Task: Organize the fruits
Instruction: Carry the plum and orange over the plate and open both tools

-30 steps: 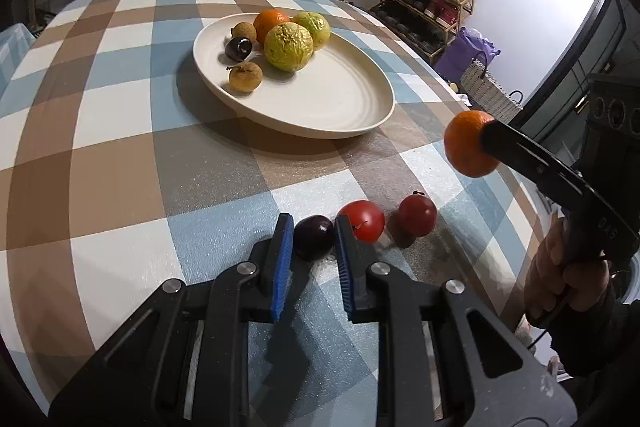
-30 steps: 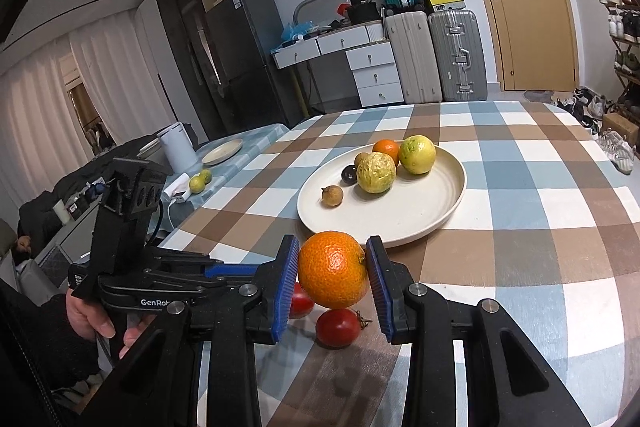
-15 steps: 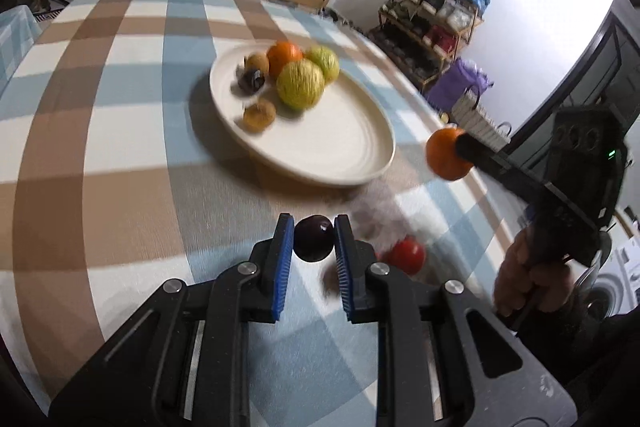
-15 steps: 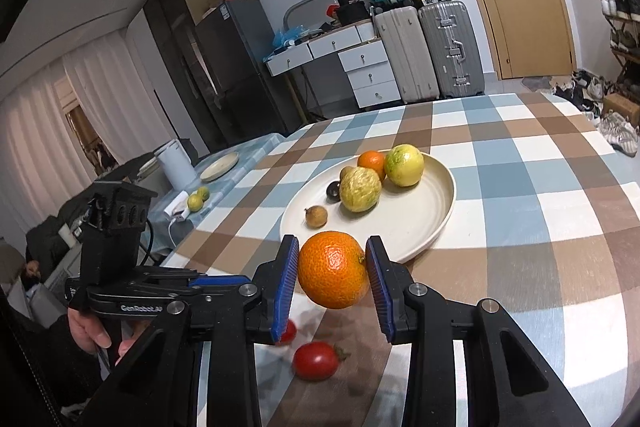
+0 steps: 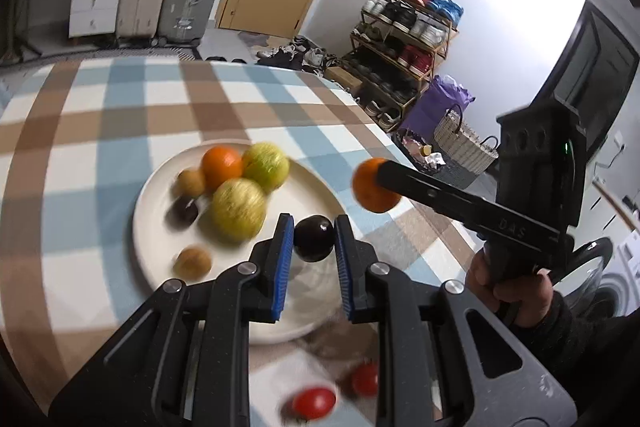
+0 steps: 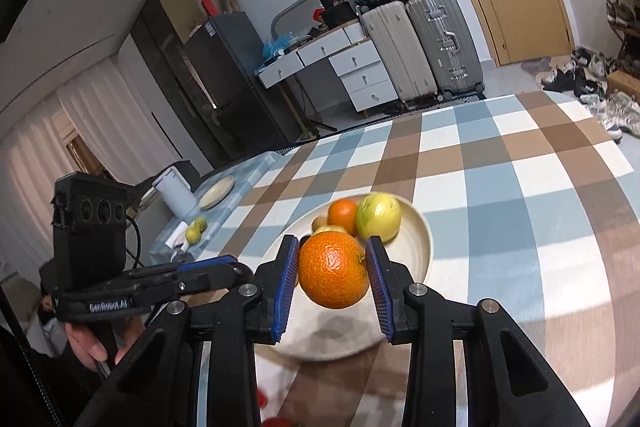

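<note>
Now both fruits are seen lifted off the bench (image 5: 100, 131) and carried over the plate (image 5: 148, 195), where a second ago the left claw (image 5: 313, 239) was down at the near edge among the loose fruit. The left claw is clamped on a dark plum (image 5: 314, 238), held above the plate's near side. The right claw (image 6: 333, 275) is clamped on a large orange (image 6: 333, 275), also raised over the plate's near rim; in the left view it is seen off the plate's right rim. Placement is judged close, release not yet done. Two red fruits (image 5: 314, 402) are left on the bench near its front edge, so the task is judged unfinished.

On the plate's far half a cluster is seen: a small orange (image 5: 222, 163), two yellow-green fruits (image 5: 239, 209), a dark fruit (image 5: 183, 213) and two small brown ones (image 5: 192, 262). All are motion-blurred, so their kinds cannot be told. In the right view most of the cluster is hidden behind the held orange, and the red fruits are cut off at the bottom edge. Contact between plum and plate cannot be told.
</note>
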The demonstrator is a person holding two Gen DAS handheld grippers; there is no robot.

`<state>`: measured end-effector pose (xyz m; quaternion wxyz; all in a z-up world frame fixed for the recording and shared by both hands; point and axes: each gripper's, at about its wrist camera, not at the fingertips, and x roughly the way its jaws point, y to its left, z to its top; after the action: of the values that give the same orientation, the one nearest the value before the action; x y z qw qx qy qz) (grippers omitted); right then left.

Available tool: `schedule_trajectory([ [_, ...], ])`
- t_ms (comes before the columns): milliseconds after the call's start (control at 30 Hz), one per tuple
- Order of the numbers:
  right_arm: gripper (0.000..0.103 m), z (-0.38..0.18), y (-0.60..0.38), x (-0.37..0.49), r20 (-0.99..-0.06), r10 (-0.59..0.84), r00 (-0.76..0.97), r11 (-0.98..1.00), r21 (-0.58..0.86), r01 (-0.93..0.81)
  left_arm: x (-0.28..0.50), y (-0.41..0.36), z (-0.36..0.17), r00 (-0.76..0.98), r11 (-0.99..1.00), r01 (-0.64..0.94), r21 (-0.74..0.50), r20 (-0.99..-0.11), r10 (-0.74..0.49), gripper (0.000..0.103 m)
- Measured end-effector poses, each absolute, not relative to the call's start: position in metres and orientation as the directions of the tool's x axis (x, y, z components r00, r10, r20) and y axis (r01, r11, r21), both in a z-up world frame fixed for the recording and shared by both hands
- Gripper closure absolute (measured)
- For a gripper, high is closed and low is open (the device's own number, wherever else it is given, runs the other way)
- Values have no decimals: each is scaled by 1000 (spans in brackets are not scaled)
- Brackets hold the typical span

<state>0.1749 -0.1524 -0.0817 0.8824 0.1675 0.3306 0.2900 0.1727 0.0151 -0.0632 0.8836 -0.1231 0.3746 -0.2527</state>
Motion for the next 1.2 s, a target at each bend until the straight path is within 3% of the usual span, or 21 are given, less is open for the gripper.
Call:
schedule_trajectory([
  [200, 68, -95, -161, 216, -518, 635, 573, 764, 530, -368, 202, -24, -69, 620, 880, 380, -285, -627, -471, 85],
  [867, 66, -130, -152, 259, -582, 645, 495, 757, 574, -312, 245, -43, -118, 573, 902, 352, -251, -704, -420, 84],
  [933, 53, -130, -153, 259, -577, 655, 488, 748, 589, -306, 247, -43, -119, 563, 902, 352, -251, -712, -419, 82],
  [967, 51, -129, -154, 257, -565, 667, 486, 736, 602, -310, 246, -43, -118, 564, 903, 349, -251, -714, -416, 82],
  [1067, 49, -119, -158, 250, -552, 661, 509, 739, 599, -309, 238, -40, -112, 576, 905, 348, -247, -705, -414, 76],
  [1200, 40, -101, -170, 232, -531, 641, 555, 749, 591, -299, 221, -32, -96, 614, 916, 323, -237, -684, -394, 49],
])
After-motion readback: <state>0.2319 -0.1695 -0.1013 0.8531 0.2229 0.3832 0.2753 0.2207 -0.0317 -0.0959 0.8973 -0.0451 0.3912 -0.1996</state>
